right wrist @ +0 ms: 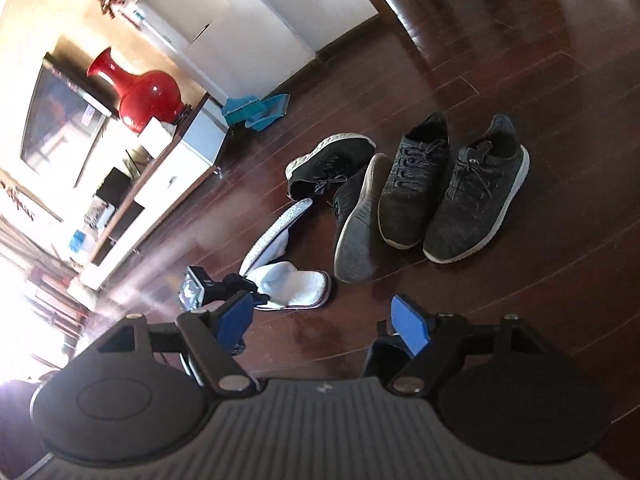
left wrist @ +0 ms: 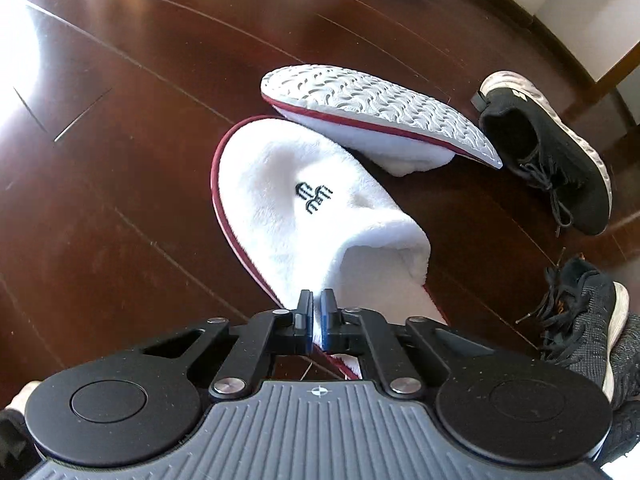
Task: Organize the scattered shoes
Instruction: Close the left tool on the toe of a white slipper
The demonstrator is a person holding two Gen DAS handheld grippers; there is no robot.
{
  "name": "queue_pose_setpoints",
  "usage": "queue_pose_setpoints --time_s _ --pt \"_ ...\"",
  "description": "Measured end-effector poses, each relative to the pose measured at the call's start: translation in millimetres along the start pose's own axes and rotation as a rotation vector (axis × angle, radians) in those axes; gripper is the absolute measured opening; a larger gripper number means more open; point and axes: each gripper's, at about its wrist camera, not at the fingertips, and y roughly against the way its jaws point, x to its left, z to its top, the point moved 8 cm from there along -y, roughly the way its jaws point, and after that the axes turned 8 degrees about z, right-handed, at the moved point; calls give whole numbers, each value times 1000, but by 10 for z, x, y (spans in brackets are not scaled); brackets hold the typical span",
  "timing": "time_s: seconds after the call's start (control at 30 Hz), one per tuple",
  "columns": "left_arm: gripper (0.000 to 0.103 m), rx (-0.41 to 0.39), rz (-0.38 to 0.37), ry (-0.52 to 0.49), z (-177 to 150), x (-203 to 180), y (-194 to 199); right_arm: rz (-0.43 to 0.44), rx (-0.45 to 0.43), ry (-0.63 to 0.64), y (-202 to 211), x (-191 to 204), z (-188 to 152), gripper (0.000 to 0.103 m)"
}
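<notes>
In the left wrist view my left gripper is shut on the heel edge of a white fluffy slipper with dark red trim and a dark logo. Its twin, the second slipper, lies tipped over just beyond, patterned sole up. Two black sneakers lie to the right. In the right wrist view my right gripper hangs open above bare floor with nothing between its blue pads. Ahead lie the held slipper, the tipped slipper and several dark sneakers.
Dark wooden floor stretches to the left. A blue dustpan and brush rest against the white wall. A low cabinet carries a red vase beside a television. One black sneaker lies on its side.
</notes>
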Motion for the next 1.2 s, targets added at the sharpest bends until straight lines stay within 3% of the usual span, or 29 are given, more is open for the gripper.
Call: queue_pose_setpoints --time_s 0.23,0.27,0.33,0.37,0.4,0.53,0.73,0.87,0.93,0.97,1.07,1.2 --pt "0 -40 -15 -95 68 -71 283 -92 23 49 -64 -40 -76 79" --pt "8 -47 -22 -98 80 -88 322 -89 21 47 -56 -22 -85 79" --pt "45 -83 -13 -95 97 -119 379 -74 16 56 -32 33 -109 79" --pt "75 -98 -4 -97 96 -136 387 -69 14 64 -23 57 -120 79" --pt "83 -113 6 -98 96 -153 394 -67 15 73 -19 75 -127 79" --pt "82 -94 37 -131 30 -247 250 -90 26 67 -111 -10 -111 79" --pt "71 -71 63 -117 15 -218 0 -255 110 59 -549 -352 -23 79" --pt "52 -56 70 -87 17 -187 -139 -373 177 129 -843 -478 7 79" --pt "34 -46 75 -67 23 -160 -200 -422 206 157 -961 -537 -14 79" --pt "21 -41 77 -61 24 -142 -215 -437 217 160 -992 -564 -29 80" --pt "12 -31 81 -50 32 -94 -234 -468 244 158 -1039 -626 -66 80" --pt "9 -50 65 -72 82 -80 -68 -475 260 174 -1006 -574 -112 81"
